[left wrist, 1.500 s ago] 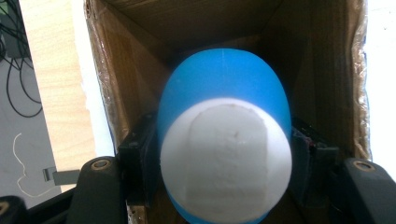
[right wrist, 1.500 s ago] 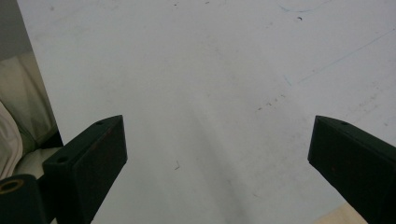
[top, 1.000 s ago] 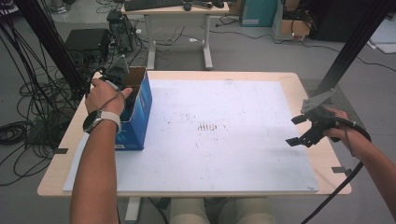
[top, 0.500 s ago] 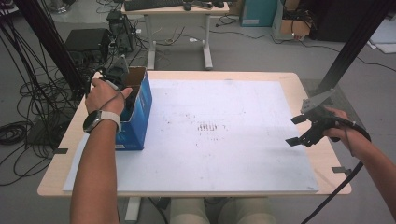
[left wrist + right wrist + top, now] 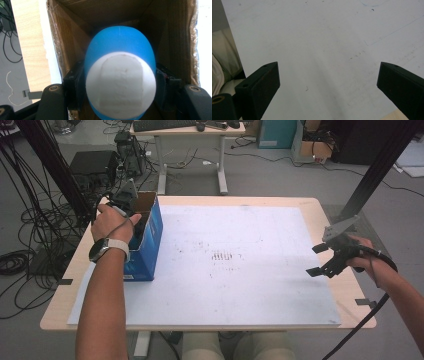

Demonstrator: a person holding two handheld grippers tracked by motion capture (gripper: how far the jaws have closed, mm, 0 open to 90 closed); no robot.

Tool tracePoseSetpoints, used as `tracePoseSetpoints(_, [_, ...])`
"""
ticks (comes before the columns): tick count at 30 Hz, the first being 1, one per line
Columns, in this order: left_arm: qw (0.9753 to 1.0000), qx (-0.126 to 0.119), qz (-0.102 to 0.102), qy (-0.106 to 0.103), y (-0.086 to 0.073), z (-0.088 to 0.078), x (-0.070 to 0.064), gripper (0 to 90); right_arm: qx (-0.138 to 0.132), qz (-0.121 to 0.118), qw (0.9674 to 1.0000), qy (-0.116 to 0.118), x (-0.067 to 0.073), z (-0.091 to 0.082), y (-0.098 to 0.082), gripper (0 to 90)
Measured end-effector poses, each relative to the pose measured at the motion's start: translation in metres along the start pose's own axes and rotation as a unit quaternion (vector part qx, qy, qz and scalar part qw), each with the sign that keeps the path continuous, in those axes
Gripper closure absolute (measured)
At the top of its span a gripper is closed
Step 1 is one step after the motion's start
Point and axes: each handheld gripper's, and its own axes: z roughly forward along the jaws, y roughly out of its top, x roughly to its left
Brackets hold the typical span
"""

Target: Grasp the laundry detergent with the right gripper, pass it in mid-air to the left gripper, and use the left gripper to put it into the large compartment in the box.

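Box (image 5: 145, 250) on table's (image 5: 320, 207) left edge, ball (image 5: 119, 72) inside

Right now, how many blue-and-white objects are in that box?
1 visible: a blue-and-white object clamped in the left gripper inside the cardboard box. It may hide others below.

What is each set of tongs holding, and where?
Left tongs clamp a blue-and-white egg-shaped object by its sides, inside the cardboard box. Right tongs hold nothing.

The room is bright and even, the white board (image 5: 240, 265) shines a little, and the close blue-and-white ball (image 5: 120, 75) looks blurry.
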Motion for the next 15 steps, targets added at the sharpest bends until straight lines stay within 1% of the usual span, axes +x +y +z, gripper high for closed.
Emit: tracePoseSetpoints(15, [1.0,-0.005,0.0,0.004,-0.0008,0.0006,-0.0007,37.4,-0.001,0.0,1.0,0.001,0.0003,0.0003,-0.0003,4.6])
